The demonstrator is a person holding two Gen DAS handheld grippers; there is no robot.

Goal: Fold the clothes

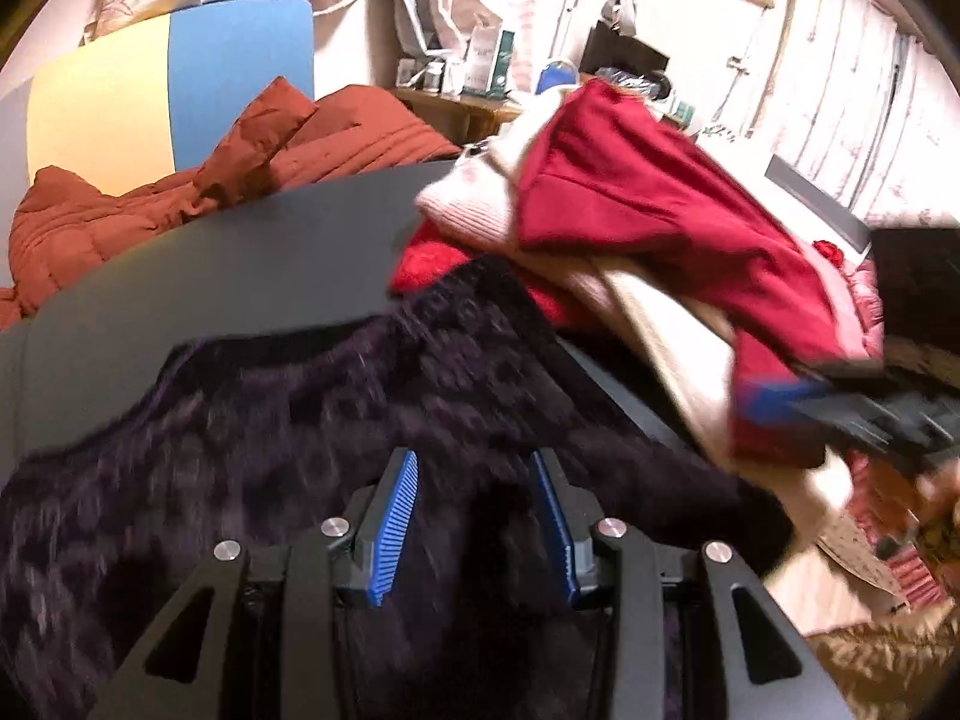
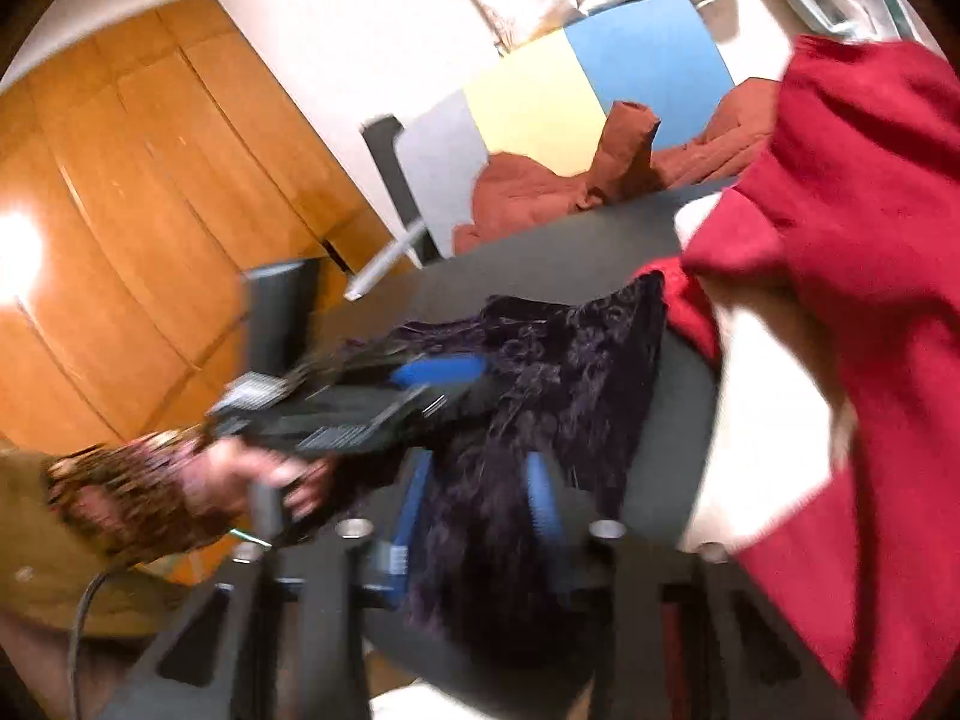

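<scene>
While both views are smeared with motion blur, the left wrist view gives the clearer read, so I start there: the left gripper [image 1: 474, 516] has its blue pads parted to a moderate gap, and the dark purple patterned garment [image 1: 288, 408] lies spread on the dark table [image 1: 252, 240] directly under and ahead of the fingers. Some dark fabric sits in the gap, but I cannot tell whether the pads pinch it or merely hover over it. To the right in this view, the right gripper [image 1: 780, 399] is closed on an edge of the red garment [image 1: 630, 192], which hangs lifted above a heap of pink and cream clothes [image 1: 468, 204]. A rust-coloured quilt [image 1: 180, 192] is bunched beyond the table's far edge. In the right wrist view, the right gripper [image 2: 480, 510] is badly blurred; its pads stand part open with the purple cloth seen between them, and the red garment [image 2: 870, 300] fills the right side. The person's hand [image 2: 252, 480] holds the left gripper [image 2: 432, 378] over the purple garment [image 2: 570, 360]. My judgement on handling: the purple piece looks soft, plush and limp, light, not slippery; it will sag and drag. Best hold is a hem or corner, pinched in a single layer.
</scene>
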